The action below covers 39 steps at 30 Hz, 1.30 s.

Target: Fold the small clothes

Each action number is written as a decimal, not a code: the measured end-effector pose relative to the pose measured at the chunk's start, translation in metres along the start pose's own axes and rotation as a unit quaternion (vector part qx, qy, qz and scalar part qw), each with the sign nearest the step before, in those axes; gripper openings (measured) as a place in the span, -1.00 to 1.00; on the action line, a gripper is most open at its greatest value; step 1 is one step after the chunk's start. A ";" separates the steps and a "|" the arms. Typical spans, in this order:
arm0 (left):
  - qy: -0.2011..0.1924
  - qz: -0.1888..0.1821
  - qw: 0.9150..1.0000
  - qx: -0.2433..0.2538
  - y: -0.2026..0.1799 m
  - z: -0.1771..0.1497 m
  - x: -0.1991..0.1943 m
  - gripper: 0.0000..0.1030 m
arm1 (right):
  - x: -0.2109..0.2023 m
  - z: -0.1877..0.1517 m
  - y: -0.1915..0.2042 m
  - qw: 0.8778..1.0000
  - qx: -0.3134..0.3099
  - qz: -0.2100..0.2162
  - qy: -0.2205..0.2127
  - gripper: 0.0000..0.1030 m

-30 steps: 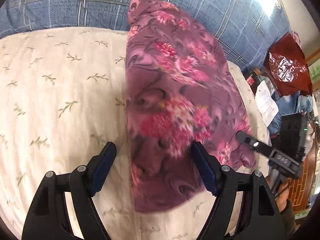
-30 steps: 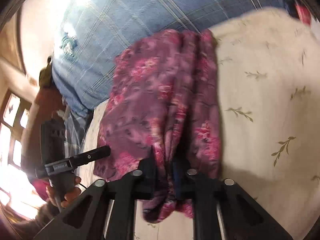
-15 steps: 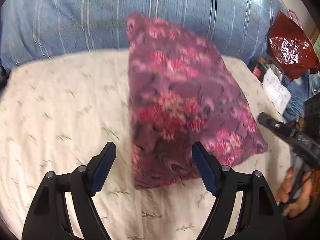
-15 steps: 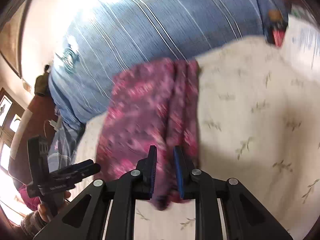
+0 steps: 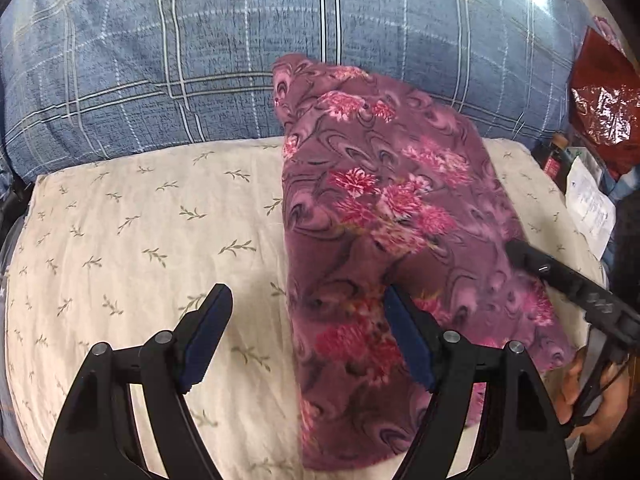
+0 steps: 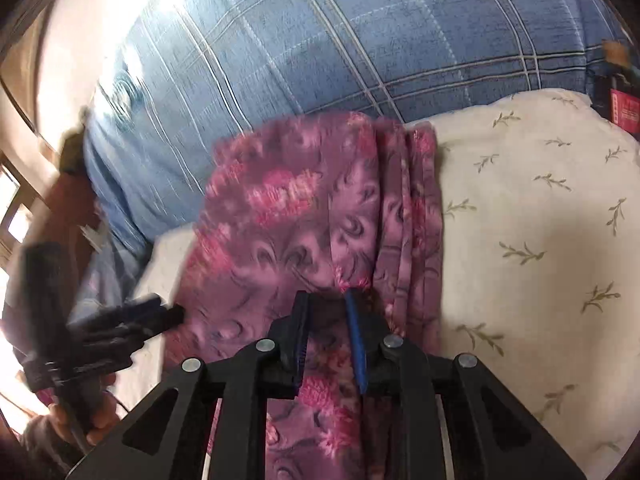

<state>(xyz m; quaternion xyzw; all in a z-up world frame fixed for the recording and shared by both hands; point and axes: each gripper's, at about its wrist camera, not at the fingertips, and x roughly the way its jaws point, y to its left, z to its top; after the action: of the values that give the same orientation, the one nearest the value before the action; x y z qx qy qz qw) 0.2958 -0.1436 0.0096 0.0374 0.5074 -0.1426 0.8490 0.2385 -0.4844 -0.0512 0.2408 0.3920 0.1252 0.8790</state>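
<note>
A purple garment with pink flowers [image 5: 392, 216] lies lengthwise on the cream leaf-print sheet [image 5: 140, 240], its far end against a blue plaid pillow. My left gripper [image 5: 306, 312] is open and empty, its right finger over the garment's left part. My right gripper [image 6: 328, 300] is partly open above the garment [image 6: 288, 236], with a fold of cloth at its fingertips; its jaws stand a narrow gap apart. The right gripper also shows in the left wrist view [image 5: 560, 276] at the garment's right edge.
A blue plaid pillow [image 5: 200, 60] runs along the back of the bed. A red shiny bag [image 5: 604, 108], papers and small items sit off the bed's right side. A window [image 6: 12, 216] is at the left in the right wrist view.
My right gripper has opened from shut on the garment's edge to a narrow gap. The garment has come down flatter on the sheet. Both grippers drew back and the views tilted up.
</note>
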 end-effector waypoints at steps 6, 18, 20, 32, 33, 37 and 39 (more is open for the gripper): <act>-0.002 -0.048 0.998 -0.046 0.032 0.045 0.007 0.52 | -0.023 0.043 -0.014 0.998 0.045 0.007 -0.040 -0.05; 0.079 -0.055 0.992 -0.082 0.040 0.109 0.100 0.64 | 0.079 0.089 -0.028 0.993 0.036 -0.102 0.049 -0.78; 0.088 -0.083 0.986 -0.114 0.051 0.105 0.101 0.64 | 0.068 0.090 -0.031 0.995 0.050 -0.084 0.036 -0.70; 0.105 -0.195 0.964 -0.148 0.072 0.042 0.054 0.65 | 0.013 0.028 -0.065 0.990 0.133 0.043 0.037 -0.05; 0.110 -0.198 0.964 -0.141 0.067 0.041 0.054 0.65 | 0.017 0.026 -0.055 0.990 0.123 0.052 0.032 -0.02; 0.132 -0.244 0.952 -0.133 0.049 0.035 0.056 0.66 | 0.025 0.018 -0.035 0.989 0.081 0.112 0.060 0.22; 0.120 -0.233 0.956 -0.134 0.044 0.037 0.059 0.66 | 0.028 0.018 -0.034 0.991 0.068 0.099 0.058 0.04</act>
<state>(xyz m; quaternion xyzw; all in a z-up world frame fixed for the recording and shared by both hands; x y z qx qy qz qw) 0.3656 -0.1214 -0.0282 -0.1790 0.6147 -0.2619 0.7221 0.2717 -0.5078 -0.0764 0.3299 0.4245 0.1981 0.8196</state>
